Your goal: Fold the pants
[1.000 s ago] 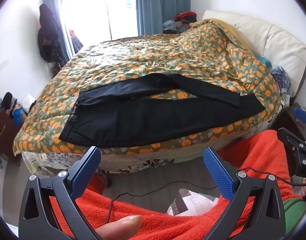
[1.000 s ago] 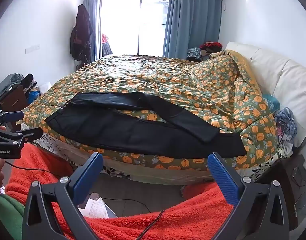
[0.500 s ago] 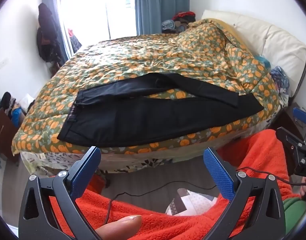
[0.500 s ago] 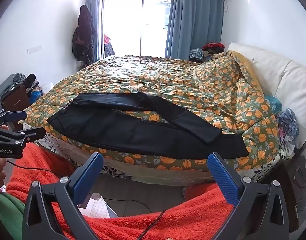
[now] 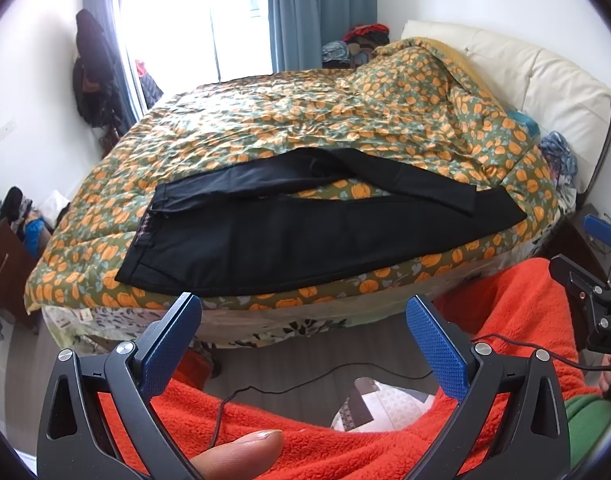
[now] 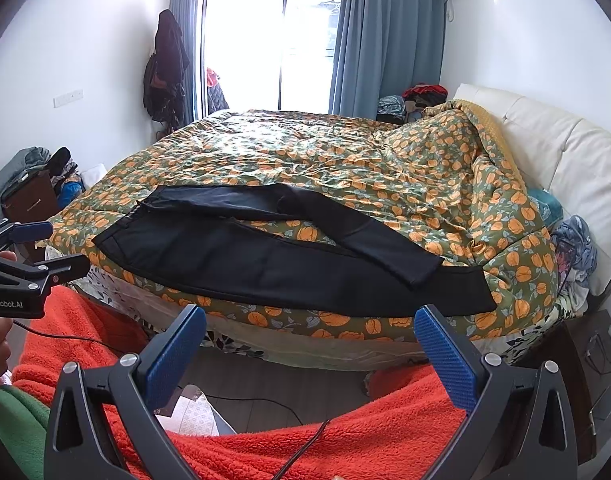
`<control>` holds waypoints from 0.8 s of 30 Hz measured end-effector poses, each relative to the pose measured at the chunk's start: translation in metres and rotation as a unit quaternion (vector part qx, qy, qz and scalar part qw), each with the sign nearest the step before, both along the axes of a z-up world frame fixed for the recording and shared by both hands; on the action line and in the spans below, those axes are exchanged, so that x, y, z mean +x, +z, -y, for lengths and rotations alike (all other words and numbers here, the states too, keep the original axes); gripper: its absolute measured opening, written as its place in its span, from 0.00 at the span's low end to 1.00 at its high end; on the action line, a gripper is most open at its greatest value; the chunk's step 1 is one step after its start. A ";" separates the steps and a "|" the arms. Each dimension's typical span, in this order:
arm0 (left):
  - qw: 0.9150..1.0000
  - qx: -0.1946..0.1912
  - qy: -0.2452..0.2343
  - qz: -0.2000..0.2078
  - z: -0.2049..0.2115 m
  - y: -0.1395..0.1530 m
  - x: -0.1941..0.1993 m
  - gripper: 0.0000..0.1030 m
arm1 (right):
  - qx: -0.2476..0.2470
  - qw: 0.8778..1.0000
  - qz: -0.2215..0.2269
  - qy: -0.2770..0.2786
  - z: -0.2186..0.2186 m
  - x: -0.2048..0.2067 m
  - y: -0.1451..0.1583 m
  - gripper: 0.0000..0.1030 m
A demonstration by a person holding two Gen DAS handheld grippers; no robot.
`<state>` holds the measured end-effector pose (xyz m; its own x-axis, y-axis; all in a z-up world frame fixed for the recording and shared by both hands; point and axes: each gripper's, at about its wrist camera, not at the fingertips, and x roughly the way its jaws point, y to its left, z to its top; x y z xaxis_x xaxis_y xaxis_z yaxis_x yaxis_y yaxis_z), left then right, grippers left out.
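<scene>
Lying ahead, pants (image 5: 305, 236), beyond open tools (image 5: 303, 320)

White lettering reading "GenRobot.AI", its first letter partly cut off, stands on the black body of the left gripper (image 6: 45, 249) in the right wrist view. In the left wrist view the right gripper (image 5: 585, 252) shows only a partial "DA".
</scene>
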<state>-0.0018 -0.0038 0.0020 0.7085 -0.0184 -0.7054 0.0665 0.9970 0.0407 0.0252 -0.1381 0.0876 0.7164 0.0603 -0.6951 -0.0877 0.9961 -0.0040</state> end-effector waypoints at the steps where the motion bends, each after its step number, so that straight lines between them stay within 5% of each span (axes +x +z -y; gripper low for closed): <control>1: 1.000 0.000 0.000 0.001 0.000 0.000 0.000 0.99 | 0.000 1.000 0.000 -0.001 0.000 0.000 0.000 1.00; 24: 1.000 0.009 0.011 -0.001 -0.006 0.000 0.001 0.99 | -0.006 1.000 -0.014 0.015 -0.008 0.006 -0.008 1.00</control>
